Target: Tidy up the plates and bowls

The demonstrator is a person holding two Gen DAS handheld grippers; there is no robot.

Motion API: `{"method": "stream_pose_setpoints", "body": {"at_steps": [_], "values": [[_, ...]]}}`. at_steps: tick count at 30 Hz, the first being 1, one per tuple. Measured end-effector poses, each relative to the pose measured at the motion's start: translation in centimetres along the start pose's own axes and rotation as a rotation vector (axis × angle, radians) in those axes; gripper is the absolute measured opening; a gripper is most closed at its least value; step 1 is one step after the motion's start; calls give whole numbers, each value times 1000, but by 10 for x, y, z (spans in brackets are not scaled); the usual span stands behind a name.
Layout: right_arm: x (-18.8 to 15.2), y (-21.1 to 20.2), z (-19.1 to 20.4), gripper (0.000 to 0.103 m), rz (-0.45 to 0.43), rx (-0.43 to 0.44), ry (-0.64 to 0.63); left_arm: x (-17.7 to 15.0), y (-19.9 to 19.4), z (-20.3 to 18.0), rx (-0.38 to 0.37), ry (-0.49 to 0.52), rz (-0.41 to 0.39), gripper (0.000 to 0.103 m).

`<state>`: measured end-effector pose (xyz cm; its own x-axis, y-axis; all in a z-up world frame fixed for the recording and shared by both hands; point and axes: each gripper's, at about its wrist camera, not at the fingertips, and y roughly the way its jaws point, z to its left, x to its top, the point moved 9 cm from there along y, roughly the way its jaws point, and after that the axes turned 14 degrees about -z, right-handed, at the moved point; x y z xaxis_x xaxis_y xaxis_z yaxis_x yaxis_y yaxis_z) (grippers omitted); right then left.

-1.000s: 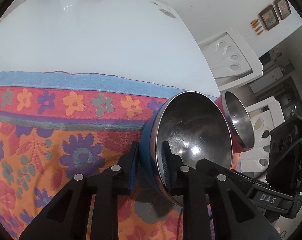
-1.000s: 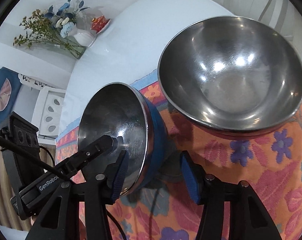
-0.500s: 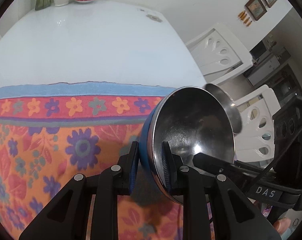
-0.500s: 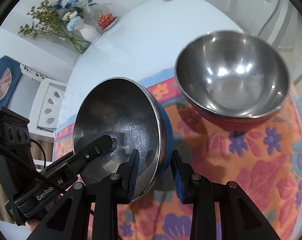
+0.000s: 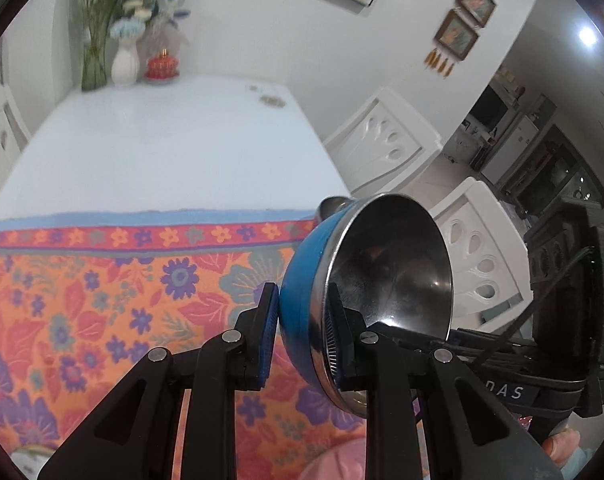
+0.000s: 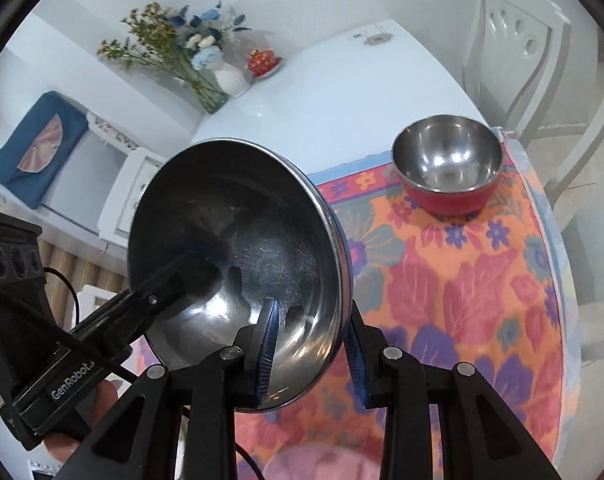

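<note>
Lifting clear of the floral cloth (image 5: pixel 102 300), the blue bowl (image 5: pixel 302 276) now hangs in the air, tipped steeply on its side with its steel inside facing the right-hand camera, where a second ago its lower edge was still down against the fabric. Both tongs have it: the left tongs (image 5: pixel 302 332) are clenched on the rim, one pad on the blue outside and one on the steel inside, and the right tongs (image 6: pixel 311 352) — whose jaws have just been closing — now straddle the opposite part of the rim with the bowl wall between the pads, which appear to press on it. A second ago those right jaws stood wide with the bowl merely leaning near them. The red bowl (image 6: pixel 447 168) sits upright on the cloth near the far corner of the surface (image 5: pixel 162 140), well apart from the lifted one and much further off than it appeared before — the two-handed carry has begun. For the task this likely means the blue bowl is on its way to be nested with the red one; it will need levelling before it is set down.
</note>
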<state>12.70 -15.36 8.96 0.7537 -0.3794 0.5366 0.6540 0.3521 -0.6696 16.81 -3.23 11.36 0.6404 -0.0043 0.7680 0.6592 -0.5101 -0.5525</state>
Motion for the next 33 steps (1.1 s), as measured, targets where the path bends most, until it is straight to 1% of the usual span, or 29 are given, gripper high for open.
{"method": "stream_pose_setpoints", "body": {"at_steps": [5, 8, 11, 14, 17, 22, 25, 27, 30, 33], "values": [[-12, -36, 14, 32, -21, 44, 10, 1, -42, -20, 13, 44, -56, 19], [-20, -56, 21, 32, -30, 56, 4, -4, -63, -29, 12, 46, -76, 19], [-31, -74, 22, 32, -29, 61, -4, -16, -78, -36, 9, 39, -77, 19], [-45, -85, 21, 32, -8, 71, 2, -34, -91, -43, 32, 62, -73, 19], [-64, -91, 14, 32, 22, 51, -9, -55, -98, -49, 46, 83, -53, 19], [-92, -93, 1, 32, 84, 28, 9, -84, -100, -46, 33, 23, -4, 19], [-110, -89, -8, 32, 155, 14, 26, -103, -101, -46, 33, -7, 25, 19], [-122, -86, -12, 32, 204, -10, 28, -114, -99, -46, 43, 2, 45, 19], [-133, -84, -19, 32, 228, -34, 18, -128, -97, -47, 56, 17, 70, 19], [-141, -83, -25, 32, 247, -65, 6, -141, -93, -47, 48, -7, 99, 19]]}}
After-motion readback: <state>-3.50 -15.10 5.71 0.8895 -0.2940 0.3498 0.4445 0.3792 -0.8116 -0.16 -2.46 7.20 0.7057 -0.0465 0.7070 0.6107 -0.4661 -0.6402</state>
